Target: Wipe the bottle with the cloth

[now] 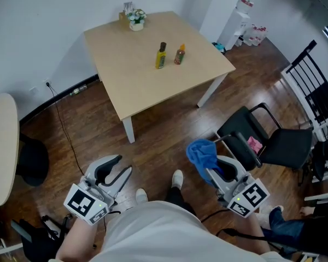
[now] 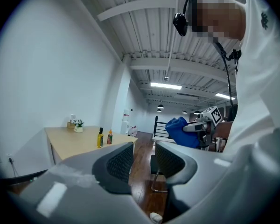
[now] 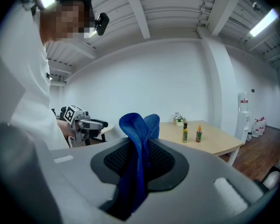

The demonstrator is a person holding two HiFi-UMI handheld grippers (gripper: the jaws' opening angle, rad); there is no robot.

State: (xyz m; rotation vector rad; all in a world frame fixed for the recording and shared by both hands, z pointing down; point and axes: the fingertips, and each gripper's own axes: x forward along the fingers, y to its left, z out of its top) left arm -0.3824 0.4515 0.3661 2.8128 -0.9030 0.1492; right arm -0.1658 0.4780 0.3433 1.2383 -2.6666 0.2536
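right hand-held gripper (image 1: 212, 171) clamped on blue cloth (image 1: 201, 153), left hand-held gripper (image 1: 123, 165) open, empty, both well apart from desk (image 1: 136, 86) — slim yellow bottle (image 1: 160, 55) near its right edge could topple if wiped unheld.

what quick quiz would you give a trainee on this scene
1. True or false: the left gripper holds the blue cloth.
2. How many bottles stand on the table? A one, B two, C three.
3. Fill in: the right gripper is shut on the ____.

Key: 1 false, its jaws stand apart and empty. 2 B, the dark-capped bottle and the orange-capped bottle. 3 blue cloth.
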